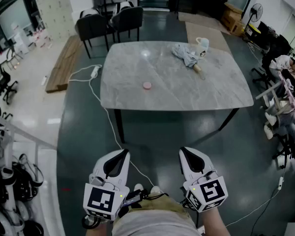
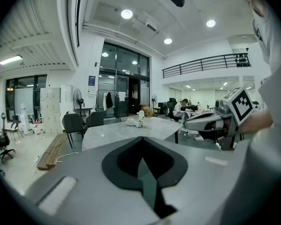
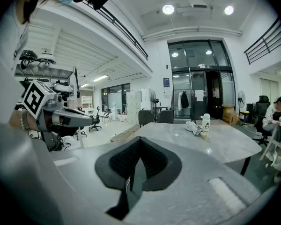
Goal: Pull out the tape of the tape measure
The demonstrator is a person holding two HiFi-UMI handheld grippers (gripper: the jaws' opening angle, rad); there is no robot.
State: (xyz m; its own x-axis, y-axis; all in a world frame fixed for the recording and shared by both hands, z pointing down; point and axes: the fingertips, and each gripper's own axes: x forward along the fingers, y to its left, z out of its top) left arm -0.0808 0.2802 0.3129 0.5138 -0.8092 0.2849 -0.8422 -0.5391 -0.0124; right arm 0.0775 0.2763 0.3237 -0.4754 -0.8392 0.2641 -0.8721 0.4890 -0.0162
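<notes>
Pink and round, the tape measure [image 1: 147,85] lay near the middle of the grey marble table [image 1: 221,90], well apart from both tools. The left gripper [image 1: 123,154] and right gripper [image 1: 184,152] hung side by side short of the table's near edge, each with jaws pressed together on nothing.

Left tool [image 1: 120,156] and right tool [image 1: 186,155] both sit low and close to the body, side by side but apart, noses pointing forward. Jaws on each are pressed together, nothing between them.
</notes>
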